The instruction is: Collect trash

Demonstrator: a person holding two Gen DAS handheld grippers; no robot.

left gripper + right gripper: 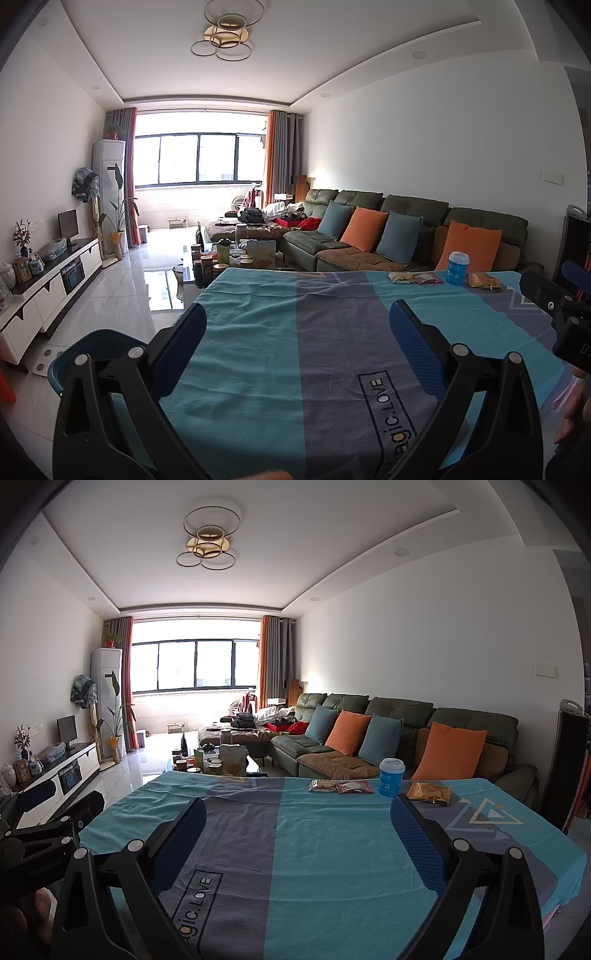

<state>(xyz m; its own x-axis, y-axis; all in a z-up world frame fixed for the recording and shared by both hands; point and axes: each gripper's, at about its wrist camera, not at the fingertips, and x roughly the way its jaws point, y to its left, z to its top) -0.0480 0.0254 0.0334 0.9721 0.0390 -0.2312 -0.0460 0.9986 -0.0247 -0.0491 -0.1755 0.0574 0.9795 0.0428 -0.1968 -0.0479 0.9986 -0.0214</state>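
Teal-and-grey cloth [332,849] covers the table on which the trash lies: a blue cup [391,777] with a white lid, a pale wrapper [322,785], a red-edged wrapper [354,787] touching it, and a yellow packet [430,794] to the right of the cup, all in a row along the far edge, near the sofa [406,731]. I hold both tools low over the near half, well apart from that row; I judge this a starting pose, with nothing yet collected. My left gripper [297,321] stands wide, its blue pads [404,332] empty; my right gripper [295,814] is likewise wide and holds nothing, and it points more nearly at the cup and packet, so I judge it the likelier to reach first. A blue bin [88,350] shows at the table's left, probably the place for the trash. Printed on the cloth I read "LOVE" after letters cut off, ending "gic."; the cup's label is too small to read.
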